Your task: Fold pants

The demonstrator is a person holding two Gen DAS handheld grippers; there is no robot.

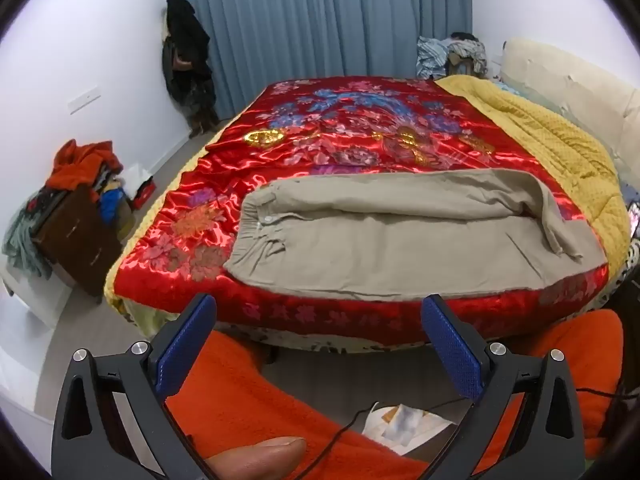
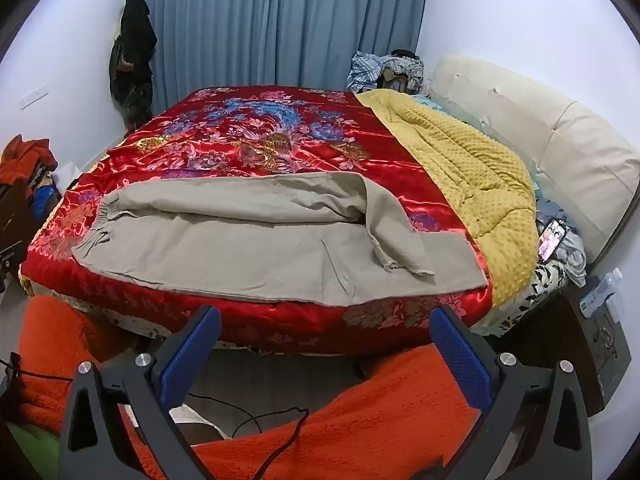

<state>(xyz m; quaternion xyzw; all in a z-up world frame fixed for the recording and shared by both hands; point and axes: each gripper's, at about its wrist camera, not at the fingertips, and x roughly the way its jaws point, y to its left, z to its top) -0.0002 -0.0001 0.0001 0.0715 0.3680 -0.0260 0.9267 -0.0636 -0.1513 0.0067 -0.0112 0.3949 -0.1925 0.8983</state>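
Khaki pants [image 1: 400, 240] are lying across the red satin bedspread [image 1: 320, 140] mid-frame, legs laid together lengthwise with one cuff flopped over at the right — so I'd say one fold done, the crosswise folds still left. Left claw [image 1: 318, 344] and right claw [image 2: 326, 354] both hang released, empty, tilted down short of the bed edge.

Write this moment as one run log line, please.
step: before grasp | pants: on red quilt, one leg folded over | left hand-held gripper: open, empty | right hand-held gripper: open, empty
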